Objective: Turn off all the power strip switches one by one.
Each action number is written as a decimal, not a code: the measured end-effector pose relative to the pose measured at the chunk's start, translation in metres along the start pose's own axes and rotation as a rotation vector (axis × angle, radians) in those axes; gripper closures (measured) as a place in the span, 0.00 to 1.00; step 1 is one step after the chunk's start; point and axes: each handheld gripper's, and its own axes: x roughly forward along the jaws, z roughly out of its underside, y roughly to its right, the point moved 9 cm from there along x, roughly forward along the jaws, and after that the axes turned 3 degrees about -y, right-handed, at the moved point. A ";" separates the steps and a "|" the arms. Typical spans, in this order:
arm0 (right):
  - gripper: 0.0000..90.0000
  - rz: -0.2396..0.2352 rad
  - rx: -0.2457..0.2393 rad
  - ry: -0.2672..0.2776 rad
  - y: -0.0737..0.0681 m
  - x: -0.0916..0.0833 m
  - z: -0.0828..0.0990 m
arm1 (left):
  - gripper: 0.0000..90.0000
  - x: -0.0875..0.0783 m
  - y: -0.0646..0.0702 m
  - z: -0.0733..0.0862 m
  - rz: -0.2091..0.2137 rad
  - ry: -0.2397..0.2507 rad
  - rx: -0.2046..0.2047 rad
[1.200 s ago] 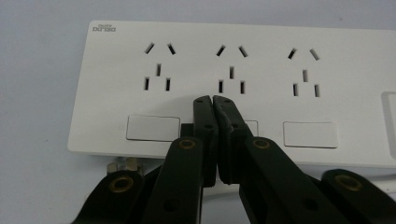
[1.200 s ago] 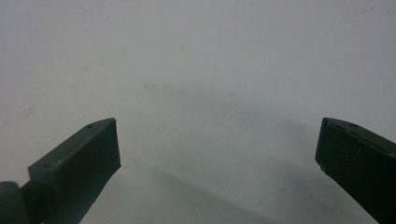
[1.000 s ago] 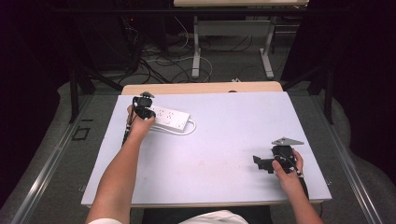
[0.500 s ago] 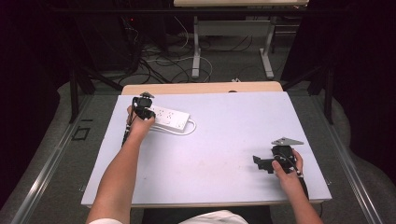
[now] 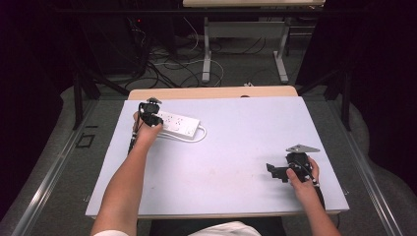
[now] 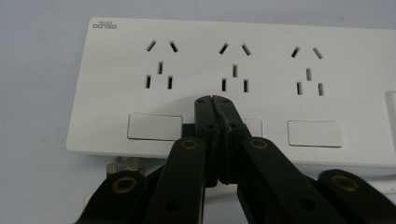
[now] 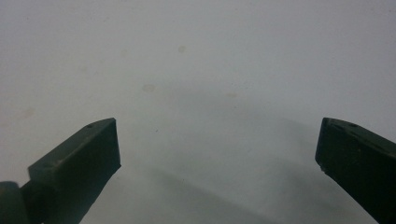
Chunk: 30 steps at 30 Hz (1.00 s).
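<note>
A white power strip (image 5: 179, 124) with three socket sets and three rocker switches lies at the table's far left; its white cable (image 5: 200, 136) loops at its near right end. My left gripper (image 5: 149, 115) is at the strip's left part. In the left gripper view the strip (image 6: 275, 56) lies face up, and my left gripper (image 6: 212, 100) is shut with nothing between its jaws. Its tips lie over the middle switch (image 6: 254, 126). My right gripper (image 5: 276, 172) is at the table's near right, and its jaws (image 7: 217, 149) stand open over the bare tabletop.
The pale grey tabletop (image 5: 236, 147) has a wooden strip (image 5: 211, 92) along its far edge. Beyond it are cables on the floor (image 5: 167, 64) and the legs of another table (image 5: 206, 54). Metal rails run along both sides.
</note>
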 end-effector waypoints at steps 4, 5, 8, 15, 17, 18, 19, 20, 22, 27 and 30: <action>0.00 -0.002 -0.005 0.001 0.000 0.001 -0.001 | 1.00 0.001 0.000 -0.001 0.013 0.003 -0.011; 0.00 -0.004 -0.006 -0.001 -0.001 0.001 -0.001 | 1.00 0.000 0.000 0.000 0.020 -0.008 -0.008; 0.00 -0.003 -0.012 -0.002 -0.001 0.003 -0.001 | 1.00 0.000 -0.001 -0.001 0.018 -0.006 -0.001; 0.00 -0.014 -0.017 -0.006 -0.003 0.005 -0.002 | 1.00 0.000 -0.001 0.000 0.022 -0.013 0.005; 0.00 -0.013 -0.013 -0.009 -0.004 0.005 -0.002 | 1.00 0.000 0.000 0.000 0.023 -0.016 0.001; 0.00 -0.014 -0.016 -0.009 -0.004 0.005 -0.002 | 1.00 -0.001 -0.001 0.000 0.019 -0.025 0.011; 0.00 -0.013 -0.016 -0.009 -0.004 0.005 -0.002 | 1.00 -0.001 -0.002 0.000 0.016 -0.027 0.017; 0.00 -0.013 -0.015 -0.008 -0.003 0.005 -0.002 | 1.00 -0.001 -0.002 0.000 0.014 -0.028 0.019; 0.00 -0.007 -0.016 -0.008 -0.002 0.005 -0.002 | 1.00 -0.001 -0.004 0.000 0.012 -0.023 0.016; 0.00 -0.012 -0.011 -0.007 -0.003 0.005 -0.002 | 1.00 -0.005 -0.009 -0.002 0.007 -0.017 0.009; 0.00 -0.012 -0.013 -0.007 -0.003 0.005 -0.002 | 1.00 -0.007 -0.012 -0.003 0.004 -0.008 -0.008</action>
